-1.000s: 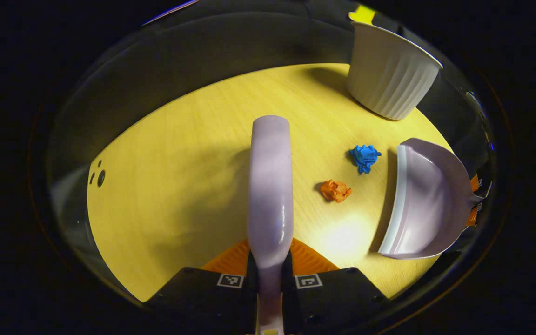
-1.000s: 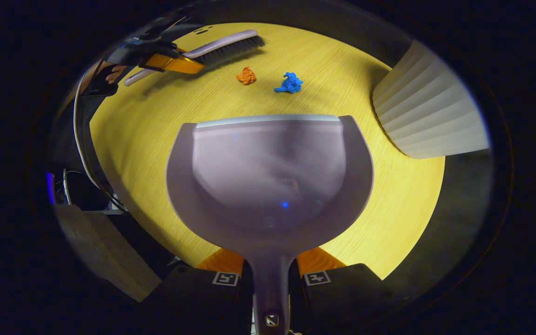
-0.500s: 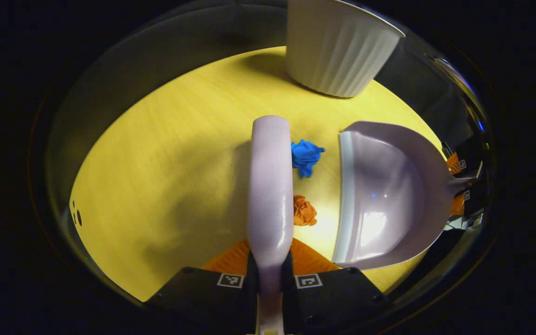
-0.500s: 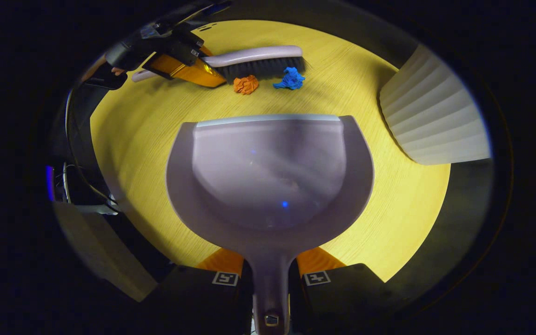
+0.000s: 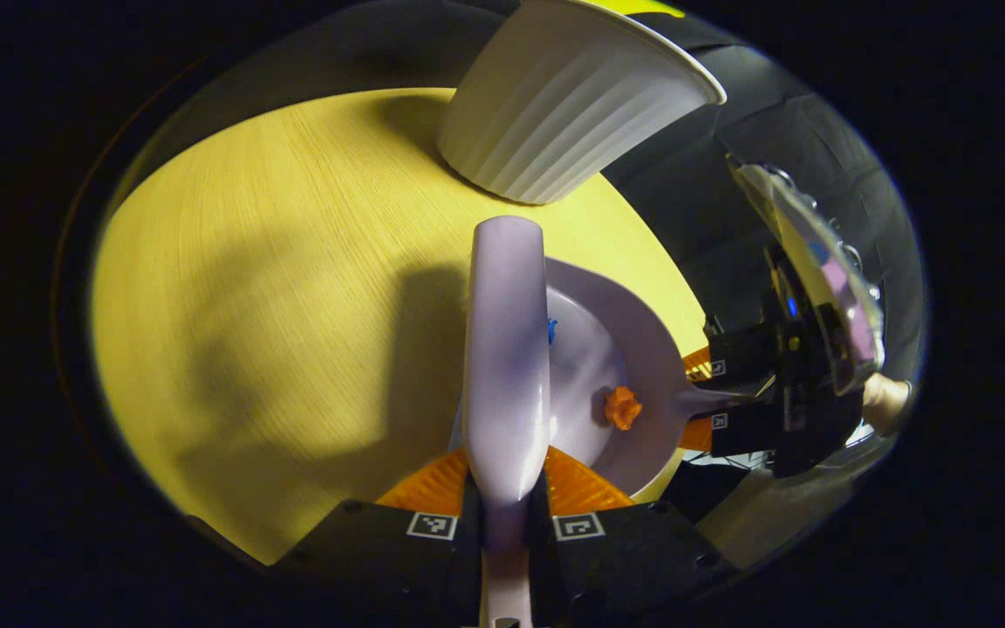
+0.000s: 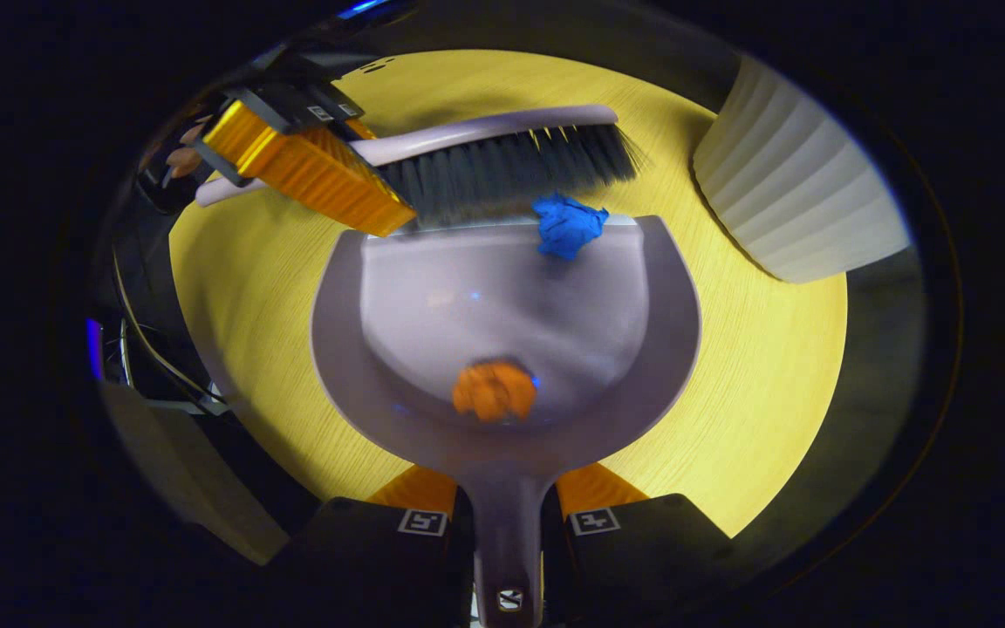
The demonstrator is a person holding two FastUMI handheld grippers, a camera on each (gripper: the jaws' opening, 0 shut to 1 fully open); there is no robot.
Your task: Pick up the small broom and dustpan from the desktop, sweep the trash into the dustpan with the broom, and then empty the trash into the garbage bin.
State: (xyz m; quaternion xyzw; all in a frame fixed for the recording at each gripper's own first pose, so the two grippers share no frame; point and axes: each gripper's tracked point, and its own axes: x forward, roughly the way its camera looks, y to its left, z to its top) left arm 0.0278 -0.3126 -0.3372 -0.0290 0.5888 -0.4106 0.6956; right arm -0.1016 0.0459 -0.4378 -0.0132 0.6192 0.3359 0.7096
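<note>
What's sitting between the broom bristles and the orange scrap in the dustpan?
In the right gripper view, the blue paper wad sits at the dustpan lip, between the bristles and the orange scrap.

Left gripper view: rode the left gripper (image 5: 506,510), looked forward along the broom (image 5: 507,349) down onto the desktop (image 5: 276,288); close.
Right gripper view: rode the right gripper (image 6: 507,515), faced along the dustpan (image 6: 502,305); close.
Shared: dustpan (image 5: 633,349), broom (image 6: 502,161), desktop (image 6: 773,349), ribbed bin at upper centre (image 5: 564,105) and upper right (image 6: 795,187).
</note>
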